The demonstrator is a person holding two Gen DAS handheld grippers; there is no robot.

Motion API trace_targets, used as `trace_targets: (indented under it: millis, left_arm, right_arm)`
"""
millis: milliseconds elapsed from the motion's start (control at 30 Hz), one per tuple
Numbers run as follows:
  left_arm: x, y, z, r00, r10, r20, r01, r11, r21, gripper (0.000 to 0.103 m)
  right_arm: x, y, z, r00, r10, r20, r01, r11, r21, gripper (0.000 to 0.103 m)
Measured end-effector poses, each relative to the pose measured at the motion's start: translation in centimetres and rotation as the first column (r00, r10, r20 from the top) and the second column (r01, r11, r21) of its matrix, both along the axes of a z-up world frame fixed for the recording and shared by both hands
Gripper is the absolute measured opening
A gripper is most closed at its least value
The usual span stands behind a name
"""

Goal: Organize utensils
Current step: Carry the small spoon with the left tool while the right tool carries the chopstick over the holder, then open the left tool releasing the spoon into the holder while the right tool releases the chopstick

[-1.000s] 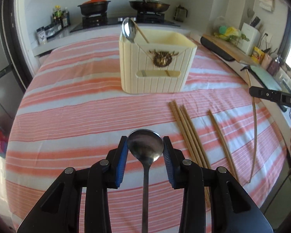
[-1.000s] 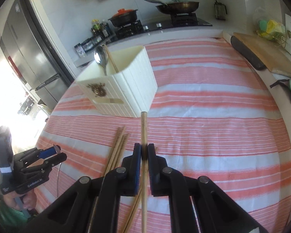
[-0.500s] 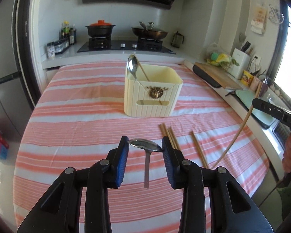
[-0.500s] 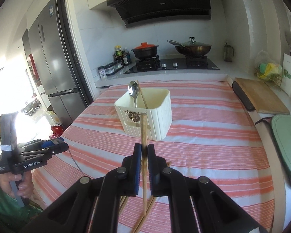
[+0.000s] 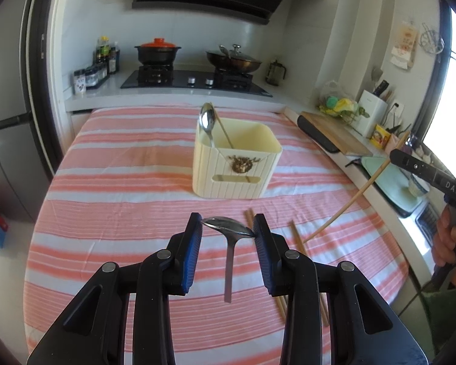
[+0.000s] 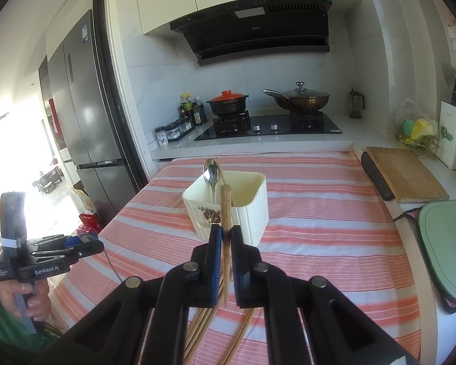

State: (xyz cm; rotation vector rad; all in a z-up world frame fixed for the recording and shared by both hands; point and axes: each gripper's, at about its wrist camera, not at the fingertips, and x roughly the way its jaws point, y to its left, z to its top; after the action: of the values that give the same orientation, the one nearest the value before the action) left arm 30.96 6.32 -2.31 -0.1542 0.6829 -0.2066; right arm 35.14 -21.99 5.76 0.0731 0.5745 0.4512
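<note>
- The left gripper has its jaws clamped across the bowl of a spoon; the handle hangs straight down below them, clear of the striped surface.
- The right gripper has its jaws pinched on one chopstick, long axis running forward and upward.
- The cream holder lies straight ahead of both, nearer the right jaws; a spoon inside leans at its far left corner.
- Spare chopsticks lie below the jaws.
</note>
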Motion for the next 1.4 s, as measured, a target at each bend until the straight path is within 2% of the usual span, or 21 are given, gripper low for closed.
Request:
trace_targets:
  millis: [133,333,533,700,833,967,1167,1300,1400]
  left_arm:
    - [0.7,0.8,2.0,1.0,0.002,0.027,-0.002,1.0,-0.014,0.035]
    - [2.8,2.1,6.7,0.994,0.023,0.105,-0.018,0.999,-0.043,0.035]
    - [6.8,2.3,11.5,0.98,0.047,0.195,-0.04,0.998,-0.039,0.035]
    - [11.6,2.1,13.1,0.965,0.094,0.243,-0.079,0.994,-0.072,0.035]
    - [16.0,1.7,12.1,0.961,0.139,0.24,-0.119,0.988,-0.097,0.035]
    - [20.0,0.7,9.1,0.974,0.145,0.173,-0.129,0.986,-0.102,0.035]
    - [24.5,-1.3,2.7,0.996,0.091,-0.018,-0.092,0.995,-0.045,0.035]
    - [26.4,-1.7,-0.6,0.989,0.085,-0.12,-0.09,0.995,-0.033,0.035]
    - [27.1,-1.9,-2.0,0.984,0.087,-0.157,-0.093,0.995,-0.036,0.035]
  right_arm:
    - [1.1,0.1,1.0,1.0,-0.004,0.01,0.004,1.0,-0.004,0.007]
    - [4.0,0.3,4.0,0.998,-0.02,0.057,0.02,1.0,0.006,0.007]
    - [7.4,1.4,7.2,0.992,-0.023,0.12,0.022,1.0,0.011,0.007]
    - [11.0,3.0,8.4,0.988,-0.024,0.153,0.022,1.0,0.018,0.007]
    - [13.6,4.4,7.7,0.983,-0.023,0.184,0.025,1.0,-0.004,0.007]
    - [16.4,5.7,5.5,0.99,0.001,0.144,0.007,0.998,-0.055,0.007]
    - [20.5,7.4,0.5,0.998,0.04,-0.045,-0.046,0.988,-0.144,0.007]
    - [23.1,8.1,-2.7,0.988,0.032,-0.154,-0.058,0.983,-0.173,0.007]
    - [24.7,8.2,-4.3,0.977,0.02,-0.211,-0.052,0.988,-0.145,0.007]
